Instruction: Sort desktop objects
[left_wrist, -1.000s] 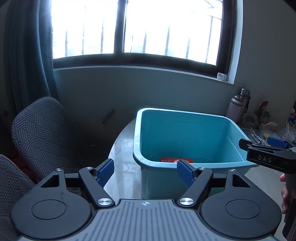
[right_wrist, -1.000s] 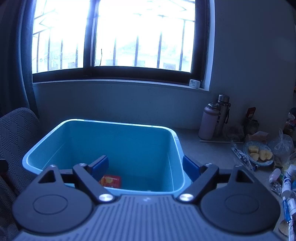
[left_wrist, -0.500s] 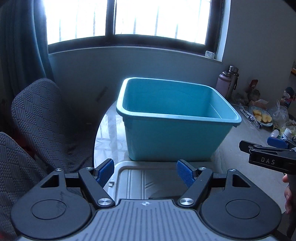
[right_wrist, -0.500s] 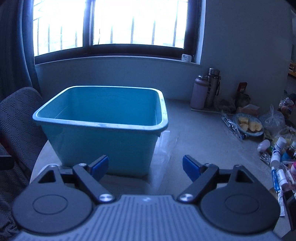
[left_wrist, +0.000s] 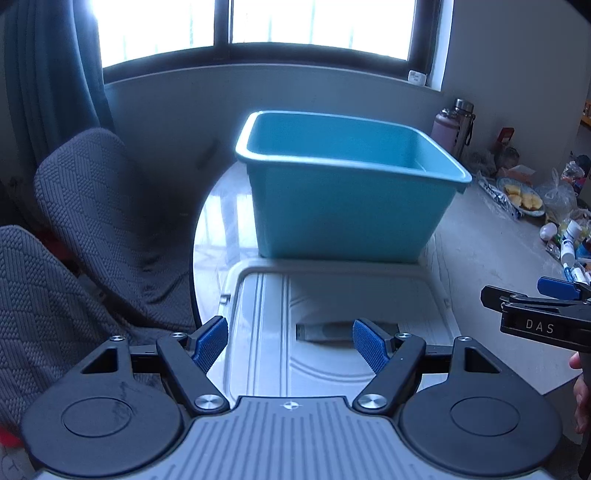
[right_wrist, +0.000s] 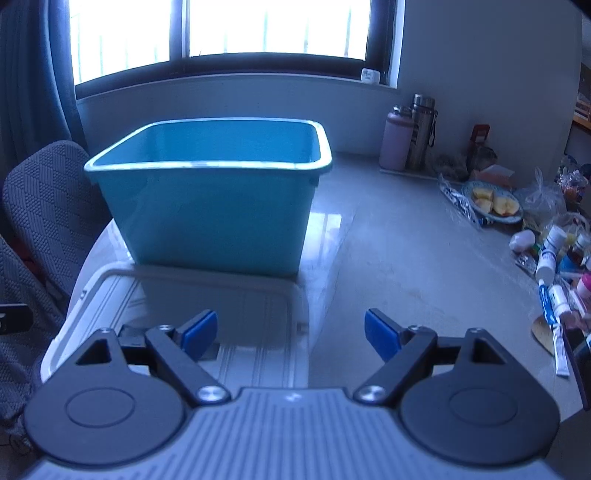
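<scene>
Table (right_wrist: 388, 258) surface is pale and glossy, with a rounded edge on the side nearest the grey upholstered chairs (left_wrist: 85, 206). Curtain (left_wrist: 48, 74) hangs beside the window (left_wrist: 310, 26) behind the table.

Bin (left_wrist: 347, 206), a turquoise plastic tub with a rolled rim, stands upright on the table at its far left portion. Its interior floor is not visible from either wrist view. Lid (left_wrist: 332, 317), a light grey ribbed panel with a recessed handle slot, lies flat on the table, touching or just beside the near wall of the bin.

Desktop clutter occupies the right edge of the table, well apart from the bin: 2 flasks (right_wrist: 410, 133) standing upright by the wall, a plate of fruit pieces (right_wrist: 493, 205), plastic bags, several small bottles and tubes (right_wrist: 550, 258).

Left tongs (left_wrist: 290, 347) are released, jaws apart above the lid with nothing between the blue pads. Right tongs (right_wrist: 291, 332) are released wider, jaws apart above the right edge of the lid and bare table, holding nothing. A fingertip (left_wrist: 581, 391) shows at the right border of the left wrist view.
</scene>
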